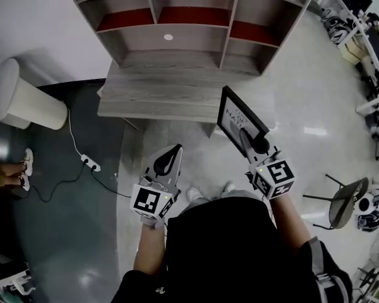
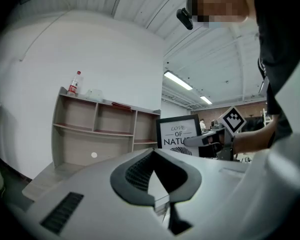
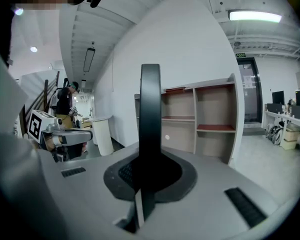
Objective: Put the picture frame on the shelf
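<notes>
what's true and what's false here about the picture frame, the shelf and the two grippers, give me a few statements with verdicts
1. The right gripper is shut on the picture frame. True.
2. The picture frame already stands on the shelf. False: it is held in the air in front of the shelf.
3. The left gripper holds a bottle. False: it is shut on nothing; the bottle stands on top of the shelf.
4. The picture frame has a black border. True.

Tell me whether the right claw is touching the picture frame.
Touching. The right gripper view shows the picture frame's black edge pinched between the right claw's shut jaws.
</notes>
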Motion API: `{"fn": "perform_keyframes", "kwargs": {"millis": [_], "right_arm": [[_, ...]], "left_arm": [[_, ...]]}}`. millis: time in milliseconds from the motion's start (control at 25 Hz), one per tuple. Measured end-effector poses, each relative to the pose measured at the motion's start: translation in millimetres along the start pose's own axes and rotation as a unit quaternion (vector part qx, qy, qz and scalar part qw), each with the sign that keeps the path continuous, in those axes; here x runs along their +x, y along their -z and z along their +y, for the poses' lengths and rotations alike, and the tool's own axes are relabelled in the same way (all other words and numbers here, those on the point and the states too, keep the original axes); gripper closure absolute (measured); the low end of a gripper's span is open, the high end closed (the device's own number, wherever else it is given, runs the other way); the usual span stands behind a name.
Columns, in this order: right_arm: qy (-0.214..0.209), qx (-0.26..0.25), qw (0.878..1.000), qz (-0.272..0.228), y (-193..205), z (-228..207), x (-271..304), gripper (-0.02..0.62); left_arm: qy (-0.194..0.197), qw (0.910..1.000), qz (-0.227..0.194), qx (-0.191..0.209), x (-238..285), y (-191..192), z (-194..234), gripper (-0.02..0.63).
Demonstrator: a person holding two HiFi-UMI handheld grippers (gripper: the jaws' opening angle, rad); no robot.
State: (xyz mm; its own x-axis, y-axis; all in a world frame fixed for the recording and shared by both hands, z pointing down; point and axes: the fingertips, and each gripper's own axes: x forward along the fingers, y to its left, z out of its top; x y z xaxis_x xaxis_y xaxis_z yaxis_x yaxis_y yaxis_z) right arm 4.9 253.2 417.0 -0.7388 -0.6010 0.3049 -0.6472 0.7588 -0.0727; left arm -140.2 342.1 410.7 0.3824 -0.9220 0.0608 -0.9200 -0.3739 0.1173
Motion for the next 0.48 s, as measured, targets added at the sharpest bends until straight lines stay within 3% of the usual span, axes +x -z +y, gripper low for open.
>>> {"fn": "perform_keyframes", "kwargs": {"millis": [200, 480], "right_arm": [[0.024, -0.001, 1.000, 0.006, 2, 2, 20, 0.592], [0.022, -0.019, 0.999, 0.019, 6, -15, 48, 0.592]], "left_arm": [[0.018, 0.9997, 0.010, -0.011, 0, 11, 21, 0.598], [0.021, 0.9995, 0.018, -0.014, 32, 16, 43, 0.598]]}}
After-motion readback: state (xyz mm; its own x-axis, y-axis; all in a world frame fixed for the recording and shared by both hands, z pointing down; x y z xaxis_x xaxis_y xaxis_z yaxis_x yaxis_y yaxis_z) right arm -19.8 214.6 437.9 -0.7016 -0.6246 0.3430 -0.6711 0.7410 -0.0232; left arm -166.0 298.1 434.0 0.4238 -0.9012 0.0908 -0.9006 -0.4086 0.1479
